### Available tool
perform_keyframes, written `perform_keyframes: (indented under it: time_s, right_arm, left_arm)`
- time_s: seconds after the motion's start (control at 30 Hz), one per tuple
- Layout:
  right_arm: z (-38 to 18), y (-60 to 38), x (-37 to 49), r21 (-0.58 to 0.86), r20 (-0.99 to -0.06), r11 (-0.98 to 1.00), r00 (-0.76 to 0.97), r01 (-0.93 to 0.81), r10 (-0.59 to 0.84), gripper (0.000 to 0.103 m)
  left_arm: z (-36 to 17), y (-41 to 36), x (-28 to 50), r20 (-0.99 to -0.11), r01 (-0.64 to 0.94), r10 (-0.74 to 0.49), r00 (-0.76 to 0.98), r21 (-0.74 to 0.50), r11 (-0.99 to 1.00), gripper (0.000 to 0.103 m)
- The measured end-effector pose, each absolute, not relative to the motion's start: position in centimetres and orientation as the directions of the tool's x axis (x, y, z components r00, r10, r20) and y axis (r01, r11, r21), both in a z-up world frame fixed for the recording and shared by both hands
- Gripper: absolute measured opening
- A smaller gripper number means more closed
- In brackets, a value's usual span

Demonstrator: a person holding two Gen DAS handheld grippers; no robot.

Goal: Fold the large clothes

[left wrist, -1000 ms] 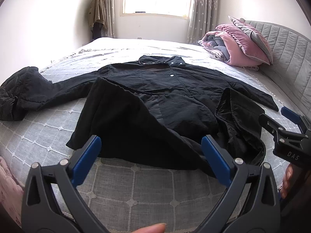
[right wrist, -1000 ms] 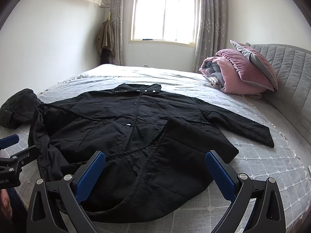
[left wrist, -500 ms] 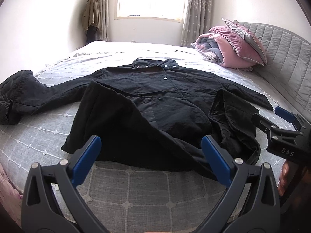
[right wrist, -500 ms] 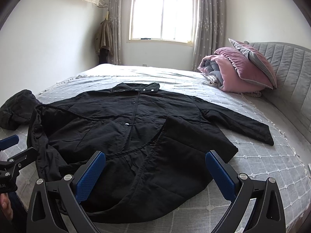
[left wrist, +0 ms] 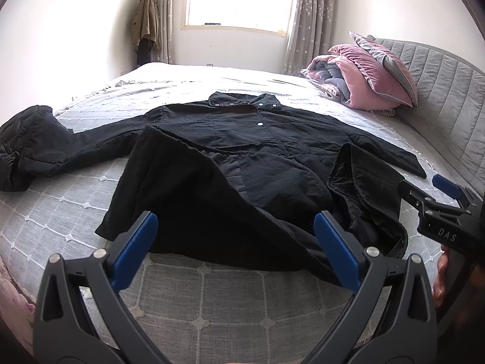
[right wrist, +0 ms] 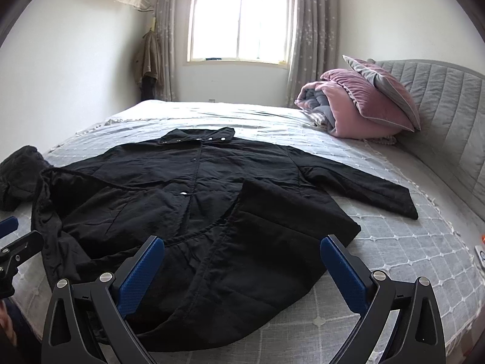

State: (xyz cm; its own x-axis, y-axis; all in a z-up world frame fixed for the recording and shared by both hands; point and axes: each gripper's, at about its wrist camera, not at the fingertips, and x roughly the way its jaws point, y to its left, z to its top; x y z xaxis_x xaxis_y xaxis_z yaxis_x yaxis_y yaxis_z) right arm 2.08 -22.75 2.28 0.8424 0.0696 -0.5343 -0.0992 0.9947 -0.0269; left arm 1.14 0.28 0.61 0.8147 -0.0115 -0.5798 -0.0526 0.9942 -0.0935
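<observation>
Two grippers hover at the near edge of the bed [right wrist: 409, 242], both with jaws spread wide and nothing between them. The left gripper [left wrist: 235, 253] and the right gripper [right wrist: 242, 276] each look along their blue pads toward a long black coat [right wrist: 194, 206], which lies front-up across the grey quilted bedspread, collar [right wrist: 198, 136] toward the far window and hem at the near edge.

The coat is laid open and flat, probably so its outline can be read before folding. Both lower front corners are already turned in over the body, which narrows the near part; the hem between them is bunched, not smooth. One sleeve [right wrist: 357, 188] stretches out to the right, flat on the bedspread, and the other sleeve [left wrist: 91, 142] runs left, where it meets a dark crumpled bundle [left wrist: 27, 139]; whether that is the coat's hood or a separate garment I cannot tell.

A rolled pink quilt [right wrist: 348, 112] and a pillow [right wrist: 382, 88] sit far right by the headboard, well apart from the coat. With the jaws apart and poised near the hem, the next step looks like a grasp of the hem or a sleeve, though the folding is at an early stage.
</observation>
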Motion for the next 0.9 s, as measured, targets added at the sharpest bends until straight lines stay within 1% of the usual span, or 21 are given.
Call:
perform_keyframes:
  time_s: [0.13,0.3,0.37,0.5,0.6,0.67,0.73,0.8,0.87,0.9]
  right_arm:
    - [2.1,-22.9,2.3,-0.011,-0.548,0.995,0.833,-0.096,0.074,0.103]
    - [1.8,-22.6,2.5,-0.028,-0.558,0.995,0.827,-0.097,0.065,0.103]
    - [1.8,-22.4,2.8,-0.045,-0.561,0.994,0.826,-0.099,0.057,0.103]
    - [2.3,-23.5,4.1,-0.044,-0.561,0.997,0.827,-0.069,0.033,0.103]
    - [2.2,-24.3,5.8,-0.038,-0.588,0.997,0.808,-0.074,0.037,0.103]
    - [1.9,-24.4,7.1,-0.059,-0.609,0.996,0.793,-0.071,0.020,0.103]
    - [1.8,-24.5,8.5,-0.083,-0.617,0.995,0.787,-0.057,-0.006,0.103]
    - [1.7,-24.5,10.1,-0.091,-0.628,0.994,0.778,-0.064,-0.008,0.103]
    - [1.0,-24.3,12.3,-0.087,-0.662,0.993,0.749,-0.083,0.005,0.103]
    - [0.7,-24.1,13.4,-0.082,-0.679,0.992,0.734,-0.098,0.016,0.103]
  left_arm:
    - [0.7,1.2,1.3,-0.578,-0.070,-0.015,0.816,-0.123,0.990,0.102]
    - [1.3,2.6,1.5,-0.567,-0.083,-0.020,0.823,-0.155,0.984,0.102]
    - [2.2,3.5,1.8,-0.552,-0.075,-0.031,0.833,-0.170,0.983,0.102]
    - [3.6,5.9,2.6,-0.523,-0.111,-0.006,0.852,-0.194,0.975,0.102]
    - [4.2,7.6,3.5,-0.540,-0.124,-0.036,0.841,-0.257,0.959,0.102]
    - [4.9,8.1,3.6,-0.525,-0.131,-0.034,0.850,-0.275,0.952,0.102]
    - [5.5,7.8,4.5,-0.527,-0.156,0.017,0.850,-0.220,0.963,0.102]
    - [5.4,7.0,6.6,-0.548,-0.177,0.077,0.833,-0.133,0.975,0.102]
    - [4.8,6.8,8.7,-0.593,-0.179,0.085,0.800,-0.101,0.979,0.102]
    - [4.3,6.8,10.0,-0.626,-0.174,0.067,0.777,-0.110,0.979,0.102]
